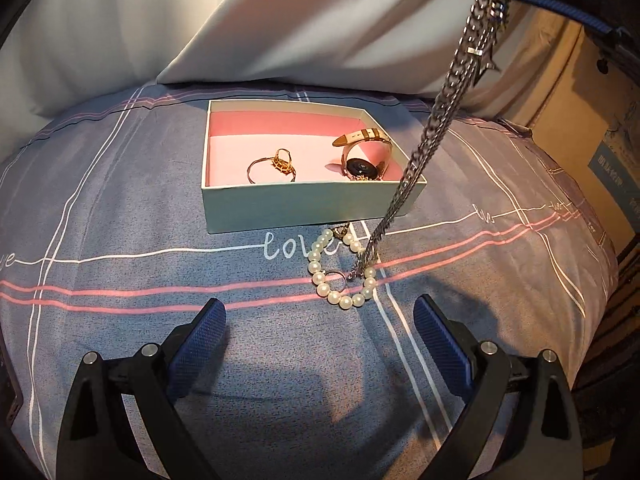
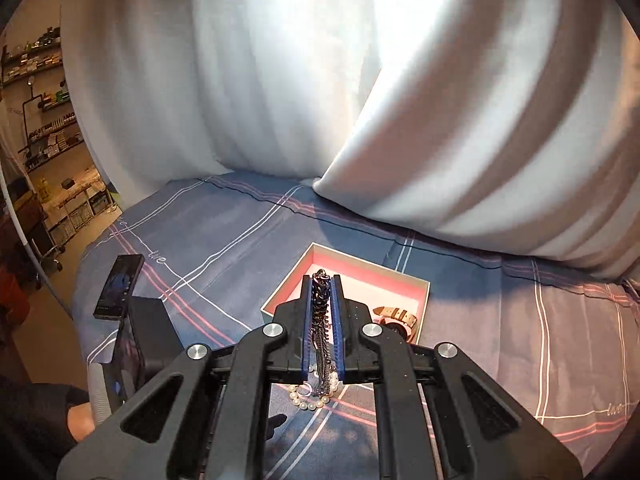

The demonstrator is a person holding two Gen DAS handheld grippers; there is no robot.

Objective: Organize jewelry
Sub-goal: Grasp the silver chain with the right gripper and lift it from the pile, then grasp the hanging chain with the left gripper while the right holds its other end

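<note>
While the pale curtain (image 2: 248, 80) is hanging behind everything, the bed (image 1: 120, 240) is spreading out below it under a blue-grey sheet crossed by pink and white lines and the word "love". An open box (image 1: 280, 208) with a pink lining is sitting on the sheet, and inside it a watch (image 1: 362, 160) with a tan strap is leaning near the right wall while a gold ring (image 1: 276, 164) is lying to its left, apart from it.

The right gripper (image 2: 321, 280) is hovering high above the bed, its blue-padded fingers (image 2: 337, 312) pressing together on a silver chain (image 1: 432, 128). The chain is running up between the pads and dangling down in several strands past the box's right front corner, its lower end reaching the bed inside the loop of a pearl bracelet (image 1: 340, 268). That bracelet is lying on the sheet just in front of the box, with a small silver ring (image 1: 335, 280) resting inside its loop, beside the chain's tip.

The left gripper (image 1: 320, 320) is pointing down at the sheet with its fingers (image 1: 200, 344) standing wide apart and holding nothing; the bracelet is lying just beyond their tips, nearer the right one. A dark phone (image 2: 119, 286) is lying at the bed's left edge.
</note>
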